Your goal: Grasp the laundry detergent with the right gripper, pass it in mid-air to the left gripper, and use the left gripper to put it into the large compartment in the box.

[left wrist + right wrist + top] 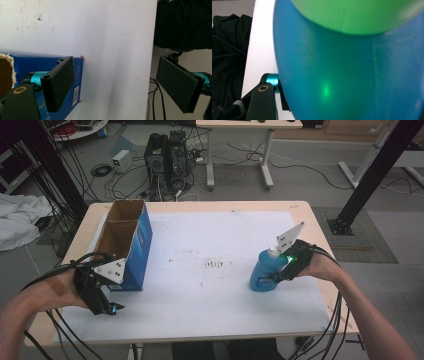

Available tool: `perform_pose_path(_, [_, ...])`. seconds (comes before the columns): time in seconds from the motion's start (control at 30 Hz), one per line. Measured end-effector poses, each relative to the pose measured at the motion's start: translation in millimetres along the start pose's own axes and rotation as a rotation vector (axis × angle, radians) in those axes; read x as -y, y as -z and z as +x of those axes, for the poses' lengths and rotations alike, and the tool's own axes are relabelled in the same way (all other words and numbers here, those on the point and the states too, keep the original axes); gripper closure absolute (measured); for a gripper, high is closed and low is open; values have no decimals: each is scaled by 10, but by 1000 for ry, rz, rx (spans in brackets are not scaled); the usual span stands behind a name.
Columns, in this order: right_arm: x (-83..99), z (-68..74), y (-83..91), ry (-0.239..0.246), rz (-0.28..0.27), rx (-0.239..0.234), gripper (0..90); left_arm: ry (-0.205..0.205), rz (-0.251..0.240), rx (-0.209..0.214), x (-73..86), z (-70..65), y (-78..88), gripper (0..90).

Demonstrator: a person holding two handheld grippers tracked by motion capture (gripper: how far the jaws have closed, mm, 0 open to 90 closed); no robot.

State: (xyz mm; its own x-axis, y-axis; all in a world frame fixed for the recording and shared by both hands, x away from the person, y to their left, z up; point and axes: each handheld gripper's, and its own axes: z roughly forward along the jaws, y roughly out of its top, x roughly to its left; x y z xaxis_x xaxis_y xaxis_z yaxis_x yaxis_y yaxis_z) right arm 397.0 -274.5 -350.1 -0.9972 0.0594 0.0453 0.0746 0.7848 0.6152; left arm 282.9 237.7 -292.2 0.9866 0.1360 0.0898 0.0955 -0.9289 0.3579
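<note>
- Two black jaws of the right gripper (277, 272) grasp a blue bottle (265, 270); in the right gripper view the bottle's (352, 75) side presses against the one visible jaw pad, and a green glow falls on its plastic.
- No earlier picture is needed to see the grip: the bottle stands upright on the white mat (210, 270), right of the middle, its pale cap just beside the gripper's grey three-cornered plate.
- Left gripper (107, 307) has its jaws released and spread wide, with only bare mat (115, 50) between them in the left gripper view.
- One left jaw lies just in front of the near corner of a blue cardboard box (32, 67); whether it touches is unclear.
- That box (131, 247) stands open-topped at the left side of the mat, well apart from the bottle.
- Faint brown stains (215, 265) mark the mat between box and bottle.
- Around the mat the wooden desk (300, 207) shows as a rim.
</note>
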Motion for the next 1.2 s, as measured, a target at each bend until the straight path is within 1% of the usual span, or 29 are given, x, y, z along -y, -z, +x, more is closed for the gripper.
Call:
perform_pose_path(0.13, [5,-8,5,3,-6,-2,367,1,0,0,-2,-1,-3,155])
perform_pose_path(0.2, [10,-13,4,7,-15,8,386,5,-5,-2,-3,-4,-5,155])
perform_pose_path(0.27, [18,-11,8,-3,-18,8,399,-1,-4,-3,-6,0,-3,155])
perform_pose_path(0.37, [29,-22,10,-1,-25,1,409,-6,1,-2,-9,3,4,155])
perform_pose_path(0.47, [37,-27,10,3,-34,0,421,-2,-4,-3,-10,-2,1,155])
perform_pose_path(0.5, [56,-37,12,4,-50,-6,428,-5,-8,-5,-13,-2,3,155])
perform_pose_path(0.53, [56,-37,12,4,-50,-6,428,-5,-8,-5,-13,-2,3,155])
perform_pose_path(0.57, [68,-43,12,5,-62,-3,432,-5,-9,-4,-15,-2,5,155])
perform_pose_path(0.6, [74,-49,17,13,-61,-7,436,-4,-8,-4,-18,-3,8,155])
perform_pose_path(0.67, [74,-46,13,7,-65,-5,438,-1,-7,-5,-20,-4,6,155])
perform_pose_path(0.7, [75,-50,8,15,-73,1,441,2,-10,-5,-21,-6,3,155])
perform_pose_path(0.73, [78,-40,10,13,-71,1,445,-5,-9,-5,-24,-2,3,155])
perform_pose_path(0.87, [84,-27,9,11,-81,7,454,-5,-11,-9,-27,4,2,155])
perform_pose_path(0.93, [84,-25,15,11,-72,4,456,-3,-14,-10,-33,4,-1,155])
perform_pose_path(1.0, [80,-22,11,4,-77,7,459,0,-20,-10,-36,2,0,155])
perform_pose_path(1.03, [76,-14,17,-2,-68,9,462,11,-35,-6,-43,7,12,155])
perform_pose_path(1.1, [71,-8,13,-14,-71,13,462,16,-50,-6,-53,19,32,155])
perform_pose_path(1.13, [63,-10,8,-9,-74,21,463,28,-59,-7,-56,18,37,155])
perform_pose_path(1.2, [56,-9,8,-10,-75,24,464,28,-63,-9,-72,34,64,155])
